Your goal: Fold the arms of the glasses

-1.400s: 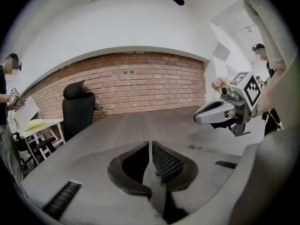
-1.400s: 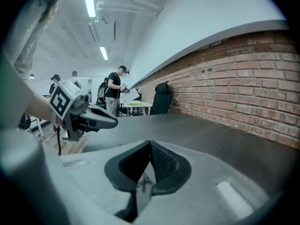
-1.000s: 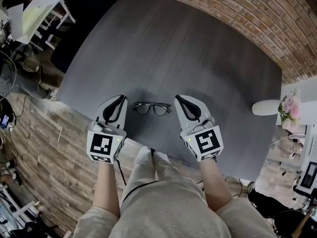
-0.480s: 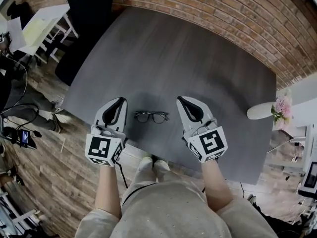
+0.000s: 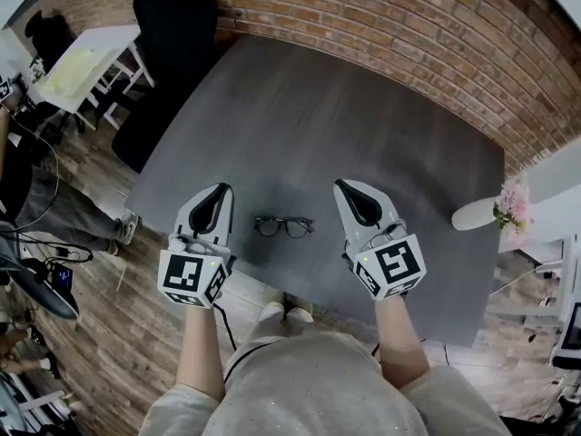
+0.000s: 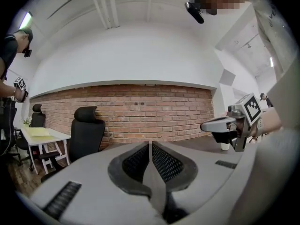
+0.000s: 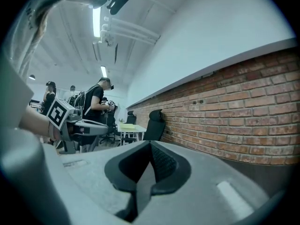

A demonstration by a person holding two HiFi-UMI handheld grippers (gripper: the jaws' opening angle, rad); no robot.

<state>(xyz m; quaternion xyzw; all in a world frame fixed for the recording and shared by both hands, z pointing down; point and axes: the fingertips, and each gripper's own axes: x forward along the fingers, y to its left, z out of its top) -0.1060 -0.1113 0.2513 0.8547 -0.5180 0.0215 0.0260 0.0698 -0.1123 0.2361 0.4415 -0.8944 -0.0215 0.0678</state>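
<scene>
Glasses (image 5: pixel 284 226) flat, long axis left-right, between left tool (image 5: pixel 218 193), right tool (image 5: pixel 349 192); both closed, empty.

Between the left gripper (image 5: pixel 221 189) and the right gripper (image 5: pixel 345 186): glasses (image 5: pixel 284 226) lying on the table (image 5: pixel 300 107) near its front edge, apart from both tongs, with a strip of bare top on either side. Ahead of both tongs: open grey tabletop running to the brick wall (image 5: pixel 408 25), which closes off the far side. Right of the right gripper, well apart: white vase (image 5: pixel 474 213) with pink flowers (image 5: pixel 513 207), near the table's right edge. Left of and beyond the left gripper, off the table: black office chair (image 5: pixel 177 25); further left, a white desk (image 5: pixel 86 62).
</scene>
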